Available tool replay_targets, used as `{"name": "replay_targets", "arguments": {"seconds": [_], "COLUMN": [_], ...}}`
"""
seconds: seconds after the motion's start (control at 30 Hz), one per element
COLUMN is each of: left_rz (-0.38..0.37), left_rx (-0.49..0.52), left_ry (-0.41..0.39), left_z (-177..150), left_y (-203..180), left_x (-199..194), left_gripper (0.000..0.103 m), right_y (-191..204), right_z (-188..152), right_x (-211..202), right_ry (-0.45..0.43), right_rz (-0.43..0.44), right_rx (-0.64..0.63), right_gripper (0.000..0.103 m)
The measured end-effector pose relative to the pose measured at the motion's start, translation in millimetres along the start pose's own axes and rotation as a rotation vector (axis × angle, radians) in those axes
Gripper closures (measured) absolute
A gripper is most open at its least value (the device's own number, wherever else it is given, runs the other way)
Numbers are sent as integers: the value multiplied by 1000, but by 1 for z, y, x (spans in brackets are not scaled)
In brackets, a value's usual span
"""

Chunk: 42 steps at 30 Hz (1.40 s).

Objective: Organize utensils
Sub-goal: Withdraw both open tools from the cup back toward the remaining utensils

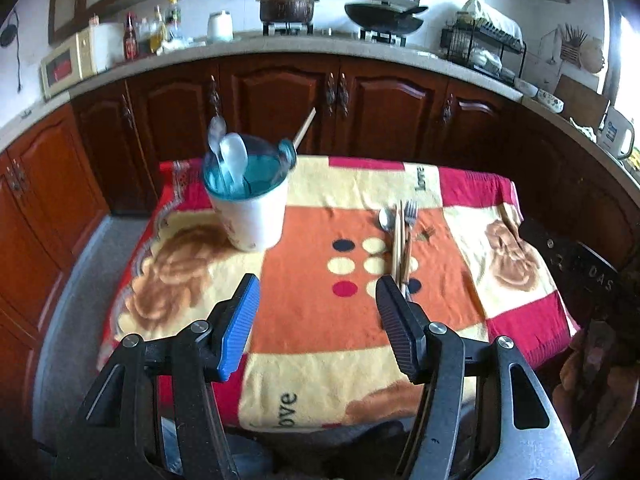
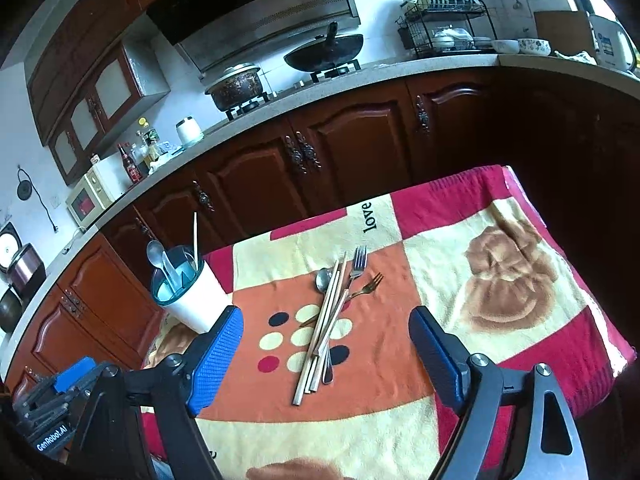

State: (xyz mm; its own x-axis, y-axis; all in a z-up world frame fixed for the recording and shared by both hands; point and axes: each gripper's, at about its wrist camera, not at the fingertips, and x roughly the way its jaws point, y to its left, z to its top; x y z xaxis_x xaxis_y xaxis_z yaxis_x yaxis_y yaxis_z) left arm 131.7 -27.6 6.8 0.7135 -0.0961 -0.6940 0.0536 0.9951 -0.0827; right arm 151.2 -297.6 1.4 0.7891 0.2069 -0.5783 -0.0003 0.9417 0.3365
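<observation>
Utensils lie heaped mid-table right of the cup, both our grippers gaping empty above; crossed chopsticks might scatter if we pinch one.

Daylight came in from the right side of the kitchen, where a window burned out to plain white glare in the left wrist view. The white wall tiles were bright, while the dark wood cabinet doors stayed dim and lost detail toward the far right. Shadows on the blanket were soft and faint. The utensil cup was smeared with motion blur in the left wrist view but sharper in the right. Both fisheye views bent the counter edge into a curve and faded to black at the corners.
</observation>
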Motion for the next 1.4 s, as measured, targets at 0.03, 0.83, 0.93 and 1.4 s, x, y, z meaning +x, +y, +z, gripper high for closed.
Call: {"name": "replay_targets", "arguments": {"seconds": [0.03,0.83,0.93,1.4], "left_rz": [3,-28,-38,-48], "left_rx": [-8,41,37,42], "left_ry": [20,64,93,98], "left_z": [-1,-2,-6,-2], "left_y": [0,-23,-27,-38], "left_x": [3,-6,1,23], "left_gripper": [43,43,43,43], "right_y": [-1,5,3,-16], "right_z": [0,2,1,5], "right_x": [3,16,15,30], "right_ry": [5,88,89,116], "right_rz": [6,69,69,121], "right_rx": [1,8,4,52], "right_gripper": [20,20,20,20]}}
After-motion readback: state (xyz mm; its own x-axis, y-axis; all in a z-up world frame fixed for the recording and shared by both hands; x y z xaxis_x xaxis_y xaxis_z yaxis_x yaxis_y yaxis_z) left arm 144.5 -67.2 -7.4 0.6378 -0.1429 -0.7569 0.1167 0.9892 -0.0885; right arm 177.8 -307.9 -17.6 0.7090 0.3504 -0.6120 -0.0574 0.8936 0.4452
